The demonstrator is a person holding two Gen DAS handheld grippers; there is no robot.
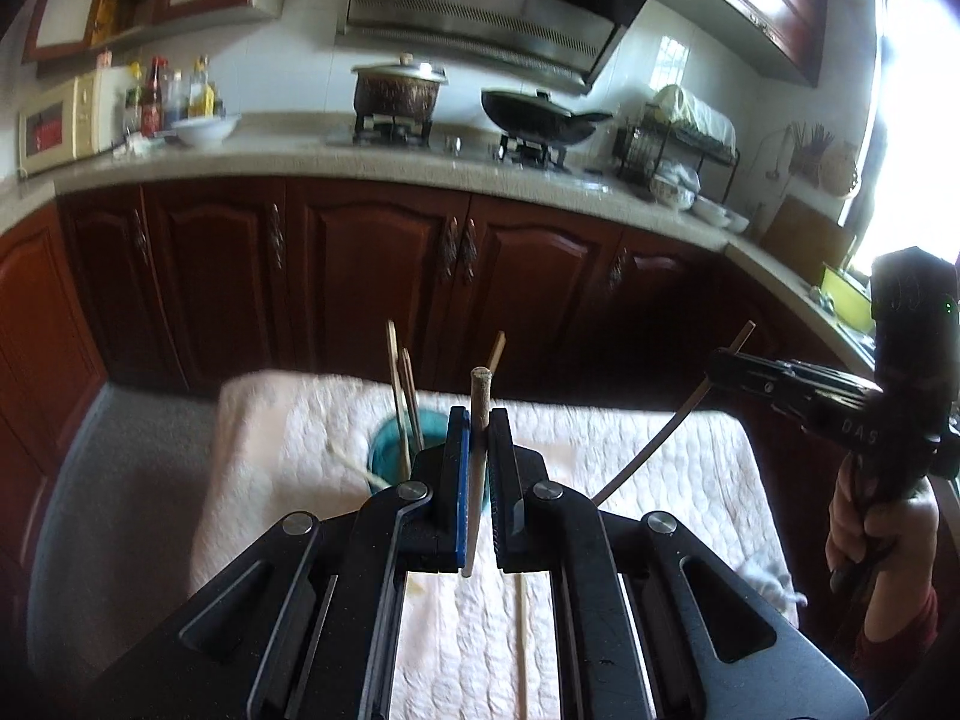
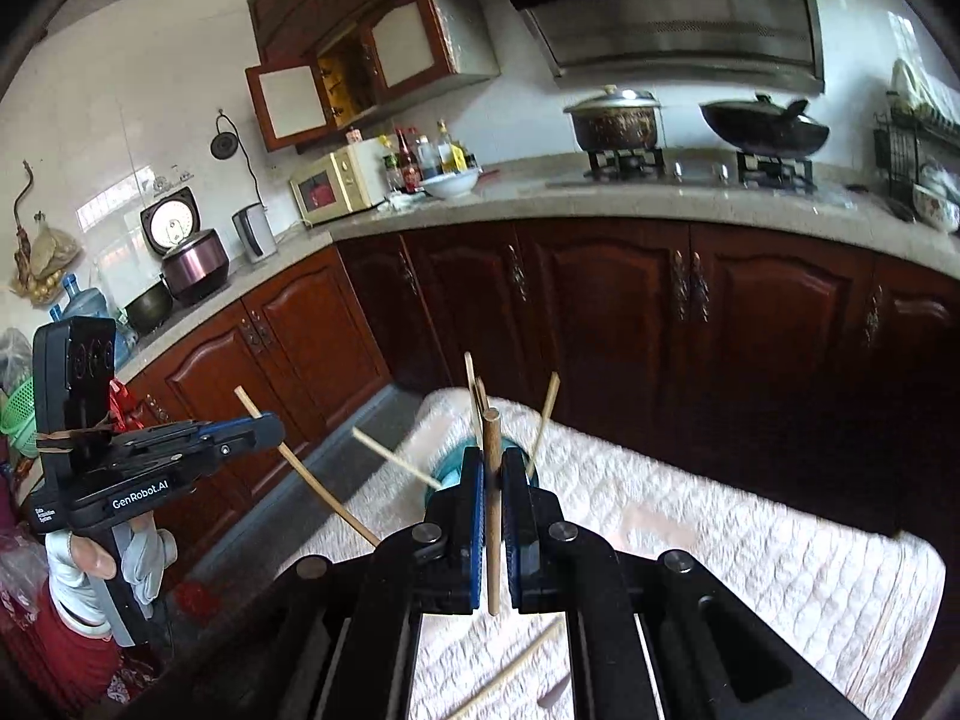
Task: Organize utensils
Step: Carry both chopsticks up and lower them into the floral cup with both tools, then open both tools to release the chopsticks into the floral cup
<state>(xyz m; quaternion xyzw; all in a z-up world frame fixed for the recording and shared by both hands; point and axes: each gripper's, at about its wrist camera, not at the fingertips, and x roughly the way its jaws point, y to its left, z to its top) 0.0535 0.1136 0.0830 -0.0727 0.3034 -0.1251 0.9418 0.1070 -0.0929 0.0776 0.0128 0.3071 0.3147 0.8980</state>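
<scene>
**Two grippers, each clamped on a chopstick, above a cloth-covered tabletop**

Left wrist view, left to right. A white quilted cloth (image 1: 630,450) covers the tabletop. Toward its far edge stands a teal cup (image 1: 390,450), with several chopsticks (image 1: 401,387) upright or leaning inside it and one pale stick resting across its rim toward the left. The left gripper (image 1: 478,450) fills the foreground, its jaws narrowed onto a single chopstick (image 1: 478,420); the stick passes upright between the pads, its blunt end above them and its lower end below. A loose chopstick (image 1: 522,630) lies flat on the cloth near the near edge, partly hidden by the gripper body. At the right, the right gripper (image 1: 720,360), held in a bare hand (image 1: 864,528), pinches a second chopstick (image 1: 654,444) that slants down toward the cloth.

Right wrist view, left to right. The left gripper (image 2: 277,427), carried by a gloved hand (image 2: 102,558), grips its chopstick (image 2: 312,480) on a diagonal beyond the cloth's left edge. The cup (image 2: 450,468) is mostly hidden behind the right gripper (image 2: 493,468), with chopsticks (image 2: 543,420) fanning out of it. The right gripper's jaws are closed tight on an upright chopstick (image 2: 492,438). One loose chopstick (image 2: 516,672) lies on the cloth (image 2: 750,540) near its near edge.
</scene>
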